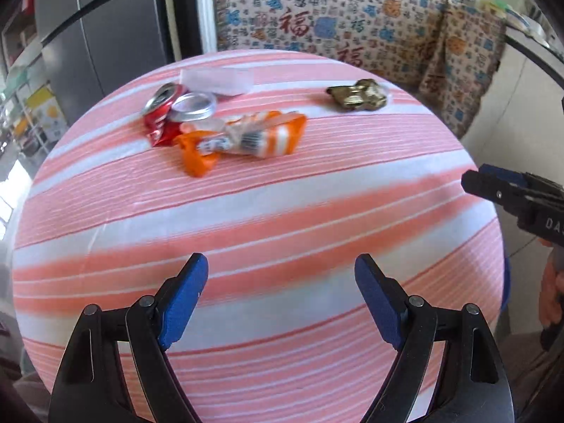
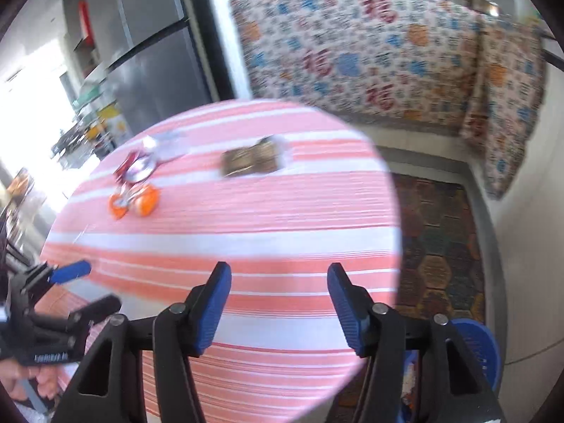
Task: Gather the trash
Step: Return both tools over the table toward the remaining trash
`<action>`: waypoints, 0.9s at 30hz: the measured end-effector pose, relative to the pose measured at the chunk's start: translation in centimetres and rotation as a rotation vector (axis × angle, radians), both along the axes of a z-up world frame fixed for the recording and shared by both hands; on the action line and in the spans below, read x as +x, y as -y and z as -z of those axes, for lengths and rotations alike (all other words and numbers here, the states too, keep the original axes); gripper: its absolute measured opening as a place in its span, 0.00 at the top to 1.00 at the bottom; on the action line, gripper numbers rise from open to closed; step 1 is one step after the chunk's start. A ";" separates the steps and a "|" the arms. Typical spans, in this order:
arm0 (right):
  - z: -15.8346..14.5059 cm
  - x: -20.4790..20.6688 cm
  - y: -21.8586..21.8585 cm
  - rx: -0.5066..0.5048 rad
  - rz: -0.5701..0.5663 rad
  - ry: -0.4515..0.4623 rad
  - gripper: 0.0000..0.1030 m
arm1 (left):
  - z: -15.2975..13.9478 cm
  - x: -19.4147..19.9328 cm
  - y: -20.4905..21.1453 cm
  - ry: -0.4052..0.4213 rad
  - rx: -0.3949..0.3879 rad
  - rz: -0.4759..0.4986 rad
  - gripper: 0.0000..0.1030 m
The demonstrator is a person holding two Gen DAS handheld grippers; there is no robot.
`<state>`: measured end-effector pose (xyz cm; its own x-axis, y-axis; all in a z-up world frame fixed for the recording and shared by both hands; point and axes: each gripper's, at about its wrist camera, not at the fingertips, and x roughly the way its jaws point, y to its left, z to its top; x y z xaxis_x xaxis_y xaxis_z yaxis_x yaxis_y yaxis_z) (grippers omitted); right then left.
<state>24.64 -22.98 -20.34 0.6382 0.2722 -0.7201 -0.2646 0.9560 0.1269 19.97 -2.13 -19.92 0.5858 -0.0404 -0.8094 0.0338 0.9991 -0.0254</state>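
The striped round table [image 1: 246, 211] was seen with all the trash at its far side, well ahead of both grippers: a crushed can [image 1: 160, 120] and orange wrapper [image 1: 246, 137] toward the left, the wrapper's long axis lying crosswise, and a gold wrapper [image 1: 357, 94] toward the right. The left gripper [image 1: 280, 296] and right gripper [image 2: 278, 303] were held open and empty, the left judged nearer the can pile. The right-wrist view was blurred, and a blue basket [image 2: 476, 345] was cut off behind the right fingers.

Both wrist cameras look steeply down from the near edge; both share the striped table [image 1: 246, 211] [image 2: 246, 232].
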 end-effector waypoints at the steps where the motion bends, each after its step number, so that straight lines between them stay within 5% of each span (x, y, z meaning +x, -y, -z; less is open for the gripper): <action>1: 0.5 0.2 -1.2 -0.005 -0.021 -0.012 0.42 | 0.2 0.2 -0.8 -0.004 0.008 -0.002 0.16; 7: 3.0 0.8 -6.6 -0.080 -0.107 -0.059 0.42 | 1.4 1.5 -4.2 -0.026 0.035 0.032 0.12; 10: 3.4 0.8 -7.6 -0.127 -0.118 -0.045 0.41 | 1.9 2.4 -5.3 -0.030 0.028 0.066 0.00; 19: 3.8 0.6 -7.8 -0.166 -0.133 -0.014 0.36 | 0.2 7.5 -8.1 -0.014 -0.002 0.180 0.01; 24: 3.9 0.9 -7.9 -0.165 -0.131 -0.009 0.33 | -3.2 9.3 -6.4 0.092 0.009 0.327 0.01; 27: 3.9 1.1 -8.0 -0.161 -0.129 -0.008 0.30 | -2.6 10.6 -4.9 0.072 0.051 0.413 0.01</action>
